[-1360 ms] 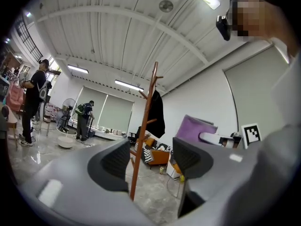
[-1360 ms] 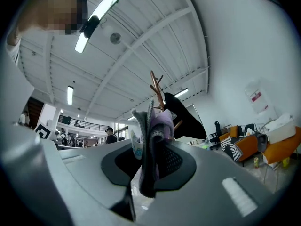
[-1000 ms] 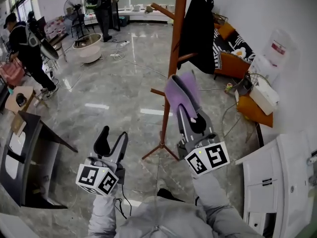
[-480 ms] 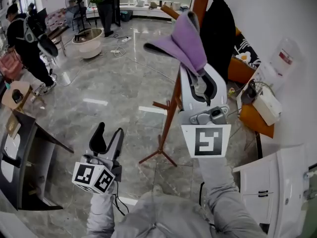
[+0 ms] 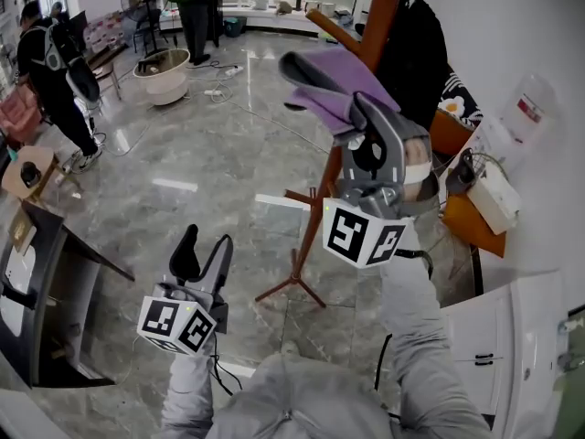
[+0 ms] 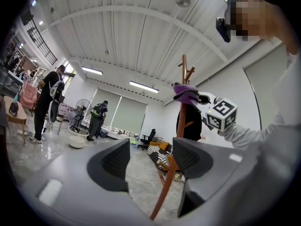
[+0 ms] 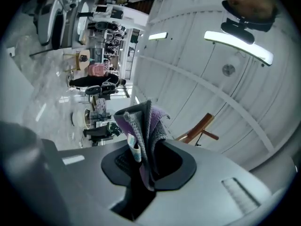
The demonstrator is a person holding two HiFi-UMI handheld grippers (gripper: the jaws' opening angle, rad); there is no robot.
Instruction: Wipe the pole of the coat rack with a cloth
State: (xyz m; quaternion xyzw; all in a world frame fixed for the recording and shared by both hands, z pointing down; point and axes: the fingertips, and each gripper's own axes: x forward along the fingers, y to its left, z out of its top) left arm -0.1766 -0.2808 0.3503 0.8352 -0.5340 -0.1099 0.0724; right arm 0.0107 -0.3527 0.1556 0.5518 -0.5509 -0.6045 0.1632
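Observation:
The brown wooden coat rack pole rises from tripod feet on the marble floor, and a black coat hangs on its far side. My right gripper is raised high and shut on a folded purple cloth. The cloth lies against the upper pole, pointing left. The right gripper view shows the cloth pinched between the jaws, with the rack's top pegs beyond. My left gripper hangs low and left of the pole, open and empty. In its view the pole and cloth stand ahead.
A black table stands at the left and a white cabinet at the right. An orange chair and a white box sit behind the rack. People and a standing fan are further back, with cables on the floor.
My right gripper has lifted the cloth from the pole's lower part to its upper part and tipped it leftward. The left gripper has barely moved.

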